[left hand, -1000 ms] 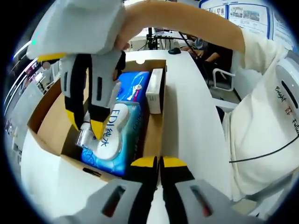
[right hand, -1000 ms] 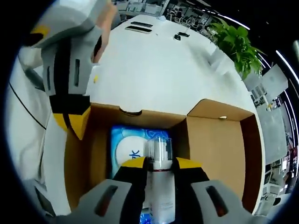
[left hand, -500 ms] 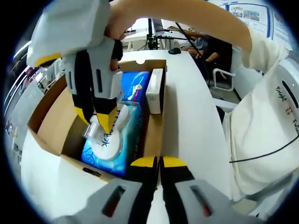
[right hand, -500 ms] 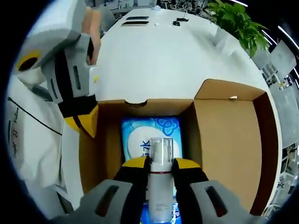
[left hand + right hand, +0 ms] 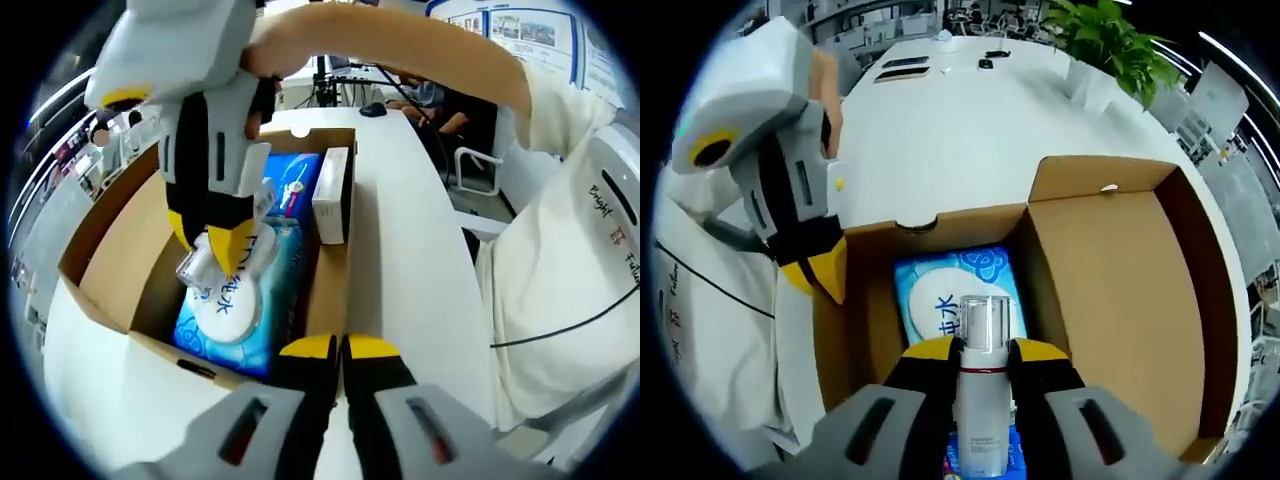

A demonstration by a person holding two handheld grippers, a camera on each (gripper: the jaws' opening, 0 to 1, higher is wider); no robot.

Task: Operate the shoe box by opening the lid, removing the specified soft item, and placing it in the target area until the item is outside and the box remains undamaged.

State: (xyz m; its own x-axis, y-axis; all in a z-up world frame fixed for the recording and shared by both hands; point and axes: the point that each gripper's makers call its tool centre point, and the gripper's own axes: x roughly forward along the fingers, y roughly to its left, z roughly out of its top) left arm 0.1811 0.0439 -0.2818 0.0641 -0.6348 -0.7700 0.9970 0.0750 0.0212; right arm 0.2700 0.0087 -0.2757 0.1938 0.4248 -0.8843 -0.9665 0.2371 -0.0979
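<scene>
An open cardboard shoe box (image 5: 328, 290) (image 5: 865, 330) stands on a white table, its lid (image 5: 115, 235) (image 5: 1120, 290) folded out flat. Inside lies a blue wet-wipes pack (image 5: 245, 305) (image 5: 945, 300) with a white flap. Behind it are a second blue pack (image 5: 290, 185) and a small white carton (image 5: 332, 195). My right gripper (image 5: 212, 243) (image 5: 983, 350) is shut on a white bottle (image 5: 980, 410) with a clear cap (image 5: 195, 270) and holds it just above the wipes pack. My left gripper (image 5: 341, 347) (image 5: 823, 275) is shut, its tips at the top edge of the box's side wall.
A person's arm (image 5: 400, 50) and white sleeve (image 5: 560, 260) reach over the box. The white table (image 5: 940, 140) stretches beyond it, with small dark items (image 5: 902, 67) and a potted plant (image 5: 1110, 40) at its far end. A chair (image 5: 475, 165) stands beside the table.
My right gripper has risen a little with the bottle, away from the wipes pack. The left gripper has stayed at the box wall.
</scene>
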